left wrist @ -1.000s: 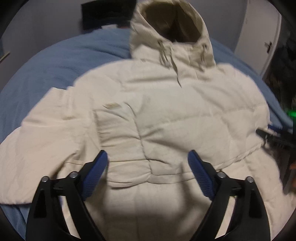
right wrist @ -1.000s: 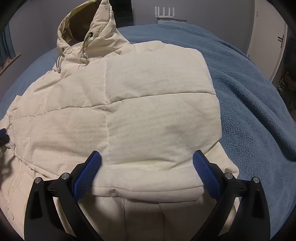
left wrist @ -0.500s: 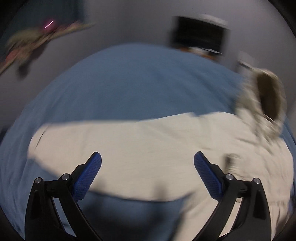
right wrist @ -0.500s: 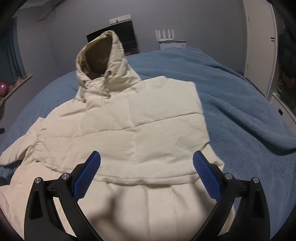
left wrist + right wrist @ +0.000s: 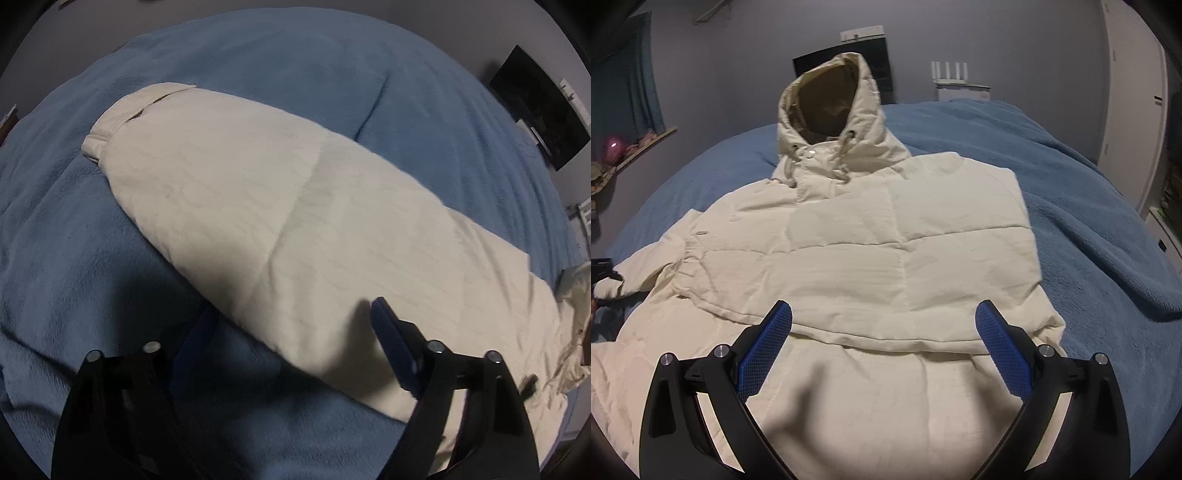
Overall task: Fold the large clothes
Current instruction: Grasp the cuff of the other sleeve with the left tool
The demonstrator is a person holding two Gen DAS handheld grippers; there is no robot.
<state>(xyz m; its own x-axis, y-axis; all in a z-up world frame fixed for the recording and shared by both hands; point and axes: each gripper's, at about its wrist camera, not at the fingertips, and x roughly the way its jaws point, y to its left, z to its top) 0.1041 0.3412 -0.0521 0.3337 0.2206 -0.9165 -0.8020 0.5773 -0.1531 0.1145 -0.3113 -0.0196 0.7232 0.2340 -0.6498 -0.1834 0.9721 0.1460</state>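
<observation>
A cream hooded puffer jacket [image 5: 879, 258] lies front-up on a blue blanket [image 5: 1089, 229], its hood [image 5: 827, 107] standing up at the far end. Its right sleeve is folded across the chest. Its left sleeve [image 5: 288, 221] stretches out flat over the blanket [image 5: 74, 277], cuff [image 5: 110, 125] at the far left. My left gripper [image 5: 291, 332] is open, low over the near edge of that sleeve. My right gripper [image 5: 882, 332] is open and empty above the jacket's lower body.
The bed fills both views. A dark screen [image 5: 875, 62] and a white router [image 5: 951, 72] stand against the grey wall behind the hood. A white door [image 5: 1134, 92] is at the right, a shelf with small things [image 5: 624, 155] at the left.
My left gripper has swung left from the jacket's body to the outstretched sleeve and come down close to it. My right gripper has pulled back, showing more of the jacket.
</observation>
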